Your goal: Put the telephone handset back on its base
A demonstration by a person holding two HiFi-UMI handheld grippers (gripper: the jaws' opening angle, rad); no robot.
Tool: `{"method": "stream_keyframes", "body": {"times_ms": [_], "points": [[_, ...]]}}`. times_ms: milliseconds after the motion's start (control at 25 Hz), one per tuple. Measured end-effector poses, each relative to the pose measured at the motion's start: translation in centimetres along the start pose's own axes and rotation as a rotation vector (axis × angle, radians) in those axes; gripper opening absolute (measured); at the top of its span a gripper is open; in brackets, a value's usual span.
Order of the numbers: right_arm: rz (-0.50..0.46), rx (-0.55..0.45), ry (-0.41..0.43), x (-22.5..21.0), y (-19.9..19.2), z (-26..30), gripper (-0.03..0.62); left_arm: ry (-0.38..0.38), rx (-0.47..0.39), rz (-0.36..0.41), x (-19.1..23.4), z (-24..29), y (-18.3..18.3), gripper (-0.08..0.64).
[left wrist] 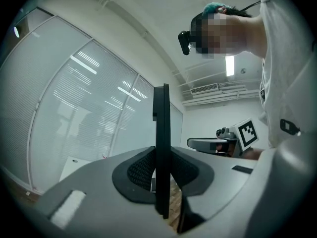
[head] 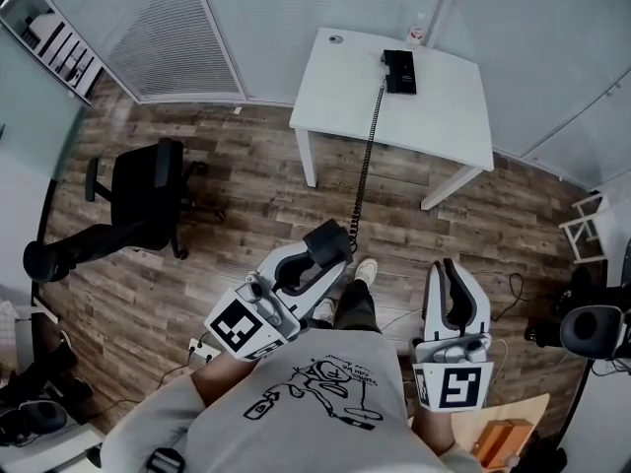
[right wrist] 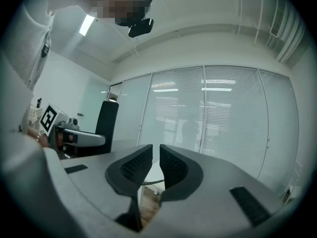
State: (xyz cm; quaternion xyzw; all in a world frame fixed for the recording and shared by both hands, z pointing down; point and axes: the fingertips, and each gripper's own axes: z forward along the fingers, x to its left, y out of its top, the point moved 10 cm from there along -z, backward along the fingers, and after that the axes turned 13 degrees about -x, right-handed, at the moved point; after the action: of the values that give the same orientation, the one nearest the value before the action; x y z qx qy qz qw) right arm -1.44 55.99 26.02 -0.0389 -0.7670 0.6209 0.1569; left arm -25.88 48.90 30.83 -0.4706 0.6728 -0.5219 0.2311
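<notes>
In the head view the black telephone handset (head: 327, 239) sits between the jaws of my left gripper (head: 317, 256), which is shut on it, low in front of the person. A coiled cord (head: 367, 151) runs from it up to the black base (head: 399, 71) on the far white table (head: 444, 116). The left gripper view shows the handset (left wrist: 161, 133) edge-on and upright, pinched between the pads of the left gripper (left wrist: 161, 175). My right gripper (head: 451, 266) hangs to the right, shut, with nothing in it. In its own view the right gripper (right wrist: 155, 157) has its pads almost touching.
A black office chair (head: 148, 200) stands on the wooden floor to the left. A small bottle (head: 417, 33) stands at the table's back edge. A white stool (head: 587, 227) and black gear are at the right, a cardboard box (head: 503, 437) near the person's right side. Blinds cover the glass walls.
</notes>
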Motion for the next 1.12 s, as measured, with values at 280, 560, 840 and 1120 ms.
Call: {"method": "stream_keyframes", "body": {"times_ms": [280,560,840,1120], "points": [[0.011,-0.012,-0.008,-3.7,-1.4,2.2,0.038,-0.012,0.012,-0.002,1.9,4.3,-1.3,0.074],[0.033,-0.017,-0.019,-9.7,-3.6,5.2,0.038,-0.004,0.037,0.002,4.2,10.4,-3.1,0.074],[0.053,-0.023,-0.013,-15.6,-5.1,7.7,0.038,0.011,0.046,0.002,5.8,16.6,-4.5,0.075],[0.073,-0.03,-0.007,-20.4,-6.2,9.6,0.038,0.007,0.05,0.005,6.4,21.8,-5.7,0.074]]}}
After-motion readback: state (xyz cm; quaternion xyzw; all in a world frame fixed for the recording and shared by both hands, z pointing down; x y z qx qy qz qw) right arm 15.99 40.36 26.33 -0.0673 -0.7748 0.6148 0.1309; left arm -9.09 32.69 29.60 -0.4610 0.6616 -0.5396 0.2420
